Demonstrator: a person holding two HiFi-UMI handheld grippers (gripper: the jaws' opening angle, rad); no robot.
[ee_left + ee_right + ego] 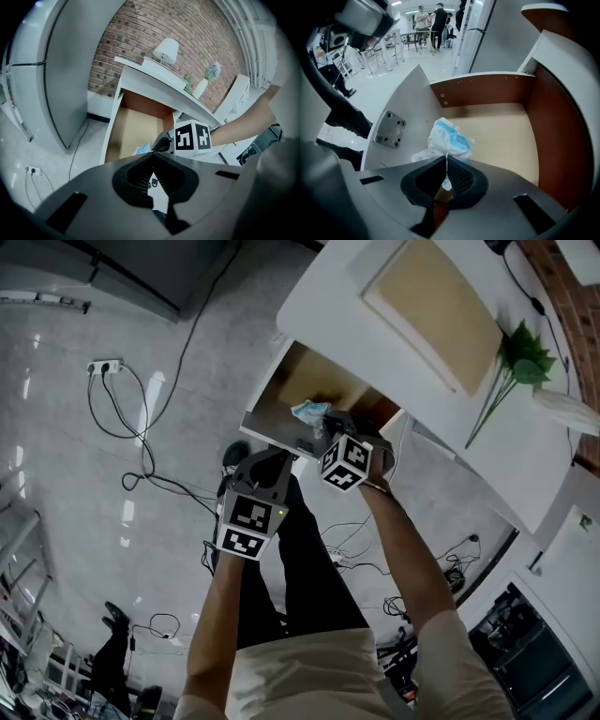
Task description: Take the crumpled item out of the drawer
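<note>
Crumpled item (447,140): thin, crinkled white-and-blue paper or film, pinched by the right gripper (446,161), which is matt dark plastic with ribbed pads (459,176). Beyond the fingertips, the drawer (511,140) has a smooth, matt, pale wood-look bottom and red-brown walls. Left of the fingers, a dull metal plate (389,129) sits on its smooth white front.

Open drawer (305,381), crumpled item (309,412) at its front, white desk (328,296) bearing tan board (436,310)
</note>
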